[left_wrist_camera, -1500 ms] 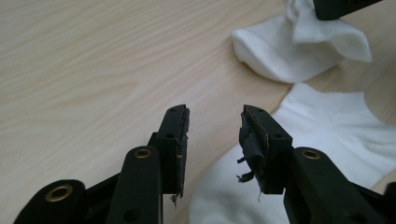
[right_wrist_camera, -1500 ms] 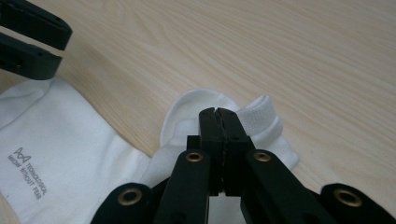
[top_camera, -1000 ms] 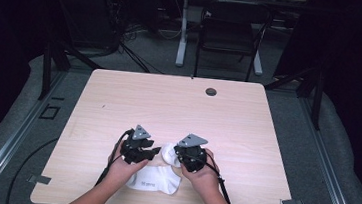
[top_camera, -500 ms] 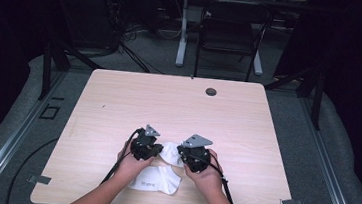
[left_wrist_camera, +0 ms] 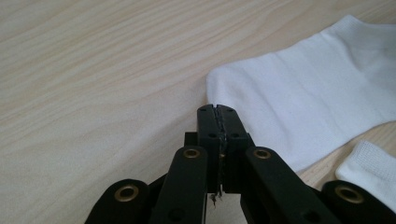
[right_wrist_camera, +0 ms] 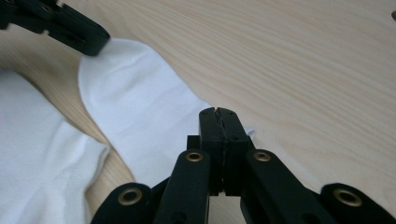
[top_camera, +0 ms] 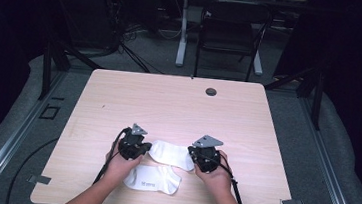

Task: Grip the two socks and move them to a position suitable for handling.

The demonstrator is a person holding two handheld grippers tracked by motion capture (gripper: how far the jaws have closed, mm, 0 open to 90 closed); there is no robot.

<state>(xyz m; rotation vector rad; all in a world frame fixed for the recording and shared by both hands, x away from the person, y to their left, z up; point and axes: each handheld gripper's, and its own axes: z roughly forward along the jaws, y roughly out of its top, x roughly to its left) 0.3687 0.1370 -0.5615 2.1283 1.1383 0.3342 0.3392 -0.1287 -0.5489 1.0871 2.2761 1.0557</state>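
White sock [top_camera: 171, 154], flat on the light wood tabletop [top_camera: 168, 106], stretched between both tongs. Left tongs [top_camera: 145, 148]: jaws have just been closing, now pinched together on the sock's edge. Right tongs [top_camera: 193, 158]: jaws clamped on the opposite end. Second white sock [top_camera: 153, 178]: lying just beside the first, nearer the person.

Right gripper [right_wrist_camera: 219, 112] jaws pressed together, clamped on edge of white sock [right_wrist_camera: 140, 116] lying flat on wooden table [right_wrist_camera: 303, 60]. Left gripper [right_wrist_camera: 91, 42] at sock's far end, top left. Second sock [right_wrist_camera: 42, 144] lower left, just beside the first.
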